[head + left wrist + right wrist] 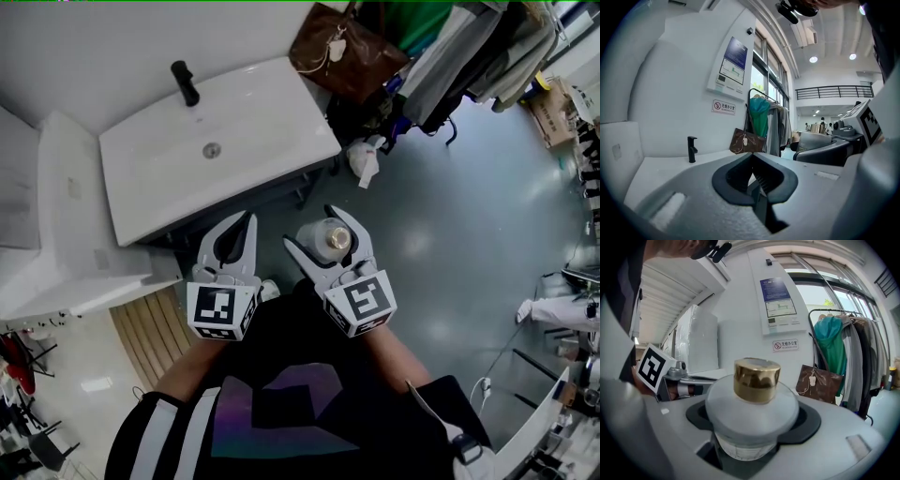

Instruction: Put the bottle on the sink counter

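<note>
Gold-capped bottle clamped upright in right gripper; sink counter ahead-left, apart; left gripper closed, empty, nearer counter.

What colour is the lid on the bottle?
Shiny gold cap on the bottle, clearest in the right gripper view.

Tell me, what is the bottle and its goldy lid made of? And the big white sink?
The bottle looks like frosted glass or plastic: it is milky and half see-through, but which of the two I cannot tell. Its cap looks like gold-coloured metal or metal-coated plastic, since it mirrors the room. The sink looks like glazed ceramic: smooth, white and glossy.
</note>
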{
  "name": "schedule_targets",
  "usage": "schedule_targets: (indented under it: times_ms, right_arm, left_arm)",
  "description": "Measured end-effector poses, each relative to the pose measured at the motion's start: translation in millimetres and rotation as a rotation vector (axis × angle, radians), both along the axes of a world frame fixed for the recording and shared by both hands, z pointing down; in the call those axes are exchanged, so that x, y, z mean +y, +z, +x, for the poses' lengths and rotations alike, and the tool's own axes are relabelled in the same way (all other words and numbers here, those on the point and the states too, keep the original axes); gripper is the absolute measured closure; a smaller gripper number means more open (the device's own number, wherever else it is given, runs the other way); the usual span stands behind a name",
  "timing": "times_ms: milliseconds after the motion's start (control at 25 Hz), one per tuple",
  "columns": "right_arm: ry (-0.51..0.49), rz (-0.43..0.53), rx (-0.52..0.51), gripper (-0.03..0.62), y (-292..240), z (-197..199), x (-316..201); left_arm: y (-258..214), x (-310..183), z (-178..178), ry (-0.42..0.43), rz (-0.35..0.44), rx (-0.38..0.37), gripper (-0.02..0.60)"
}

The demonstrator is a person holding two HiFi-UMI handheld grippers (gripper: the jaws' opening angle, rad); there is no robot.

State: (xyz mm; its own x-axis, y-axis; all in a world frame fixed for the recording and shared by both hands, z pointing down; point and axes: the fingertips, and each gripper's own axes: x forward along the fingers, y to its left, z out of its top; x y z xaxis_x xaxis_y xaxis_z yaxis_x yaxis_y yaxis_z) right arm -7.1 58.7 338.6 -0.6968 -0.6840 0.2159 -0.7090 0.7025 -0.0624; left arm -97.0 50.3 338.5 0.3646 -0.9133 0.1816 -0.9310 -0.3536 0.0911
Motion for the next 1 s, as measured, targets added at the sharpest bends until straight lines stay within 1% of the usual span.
schedule_targets:
  times_ms: [240,480,720,1000]
  right_arm:
    - [-0.037,0.006,0.028,0.237,2.1,-20.4,-19.1]
    - [-0.063,-0.013,0.024,0.238,18.4,-36.9,-52.4]
    - [-0.109,-0.031,0.037,0.238,33.9,-54.7,-96.1]
    - [-0.157,-0.044,0.06,0.238,40.6,-68.3,-167.1]
  left_arm:
    - [2.3,-12.0,-25.4,-0.048,0.002,0.019,0.578]
    - [21.2,-30.4,-46.0,-0.094,-0.034,0.007,0.578]
    - [29.1,-74.8,-56.9,-0.121,-0.046,0.005,0.578]
    - [35.9,-142.4,-64.6,-0.156,-0.083,0.012,0.578]
